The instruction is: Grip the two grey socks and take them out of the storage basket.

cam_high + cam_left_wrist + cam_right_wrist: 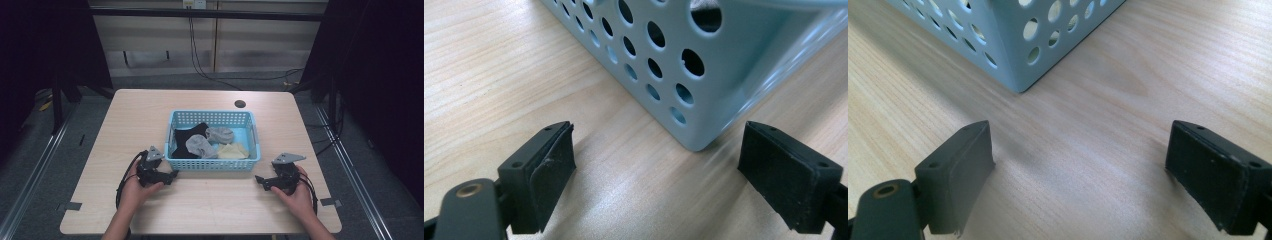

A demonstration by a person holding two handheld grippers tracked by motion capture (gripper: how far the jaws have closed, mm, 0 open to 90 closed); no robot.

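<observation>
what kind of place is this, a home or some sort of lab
Most likely a lab or recording booth rather than a home. A bare light wooden table stands between dark curtains, cables run along the back wall, and a person holds a black two-jaw gripper in each hand beside a light blue perforated plastic basket of socks.

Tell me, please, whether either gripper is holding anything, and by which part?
Nothing is held. The left gripper and right gripper stand open over bare table, near the basket.
</observation>
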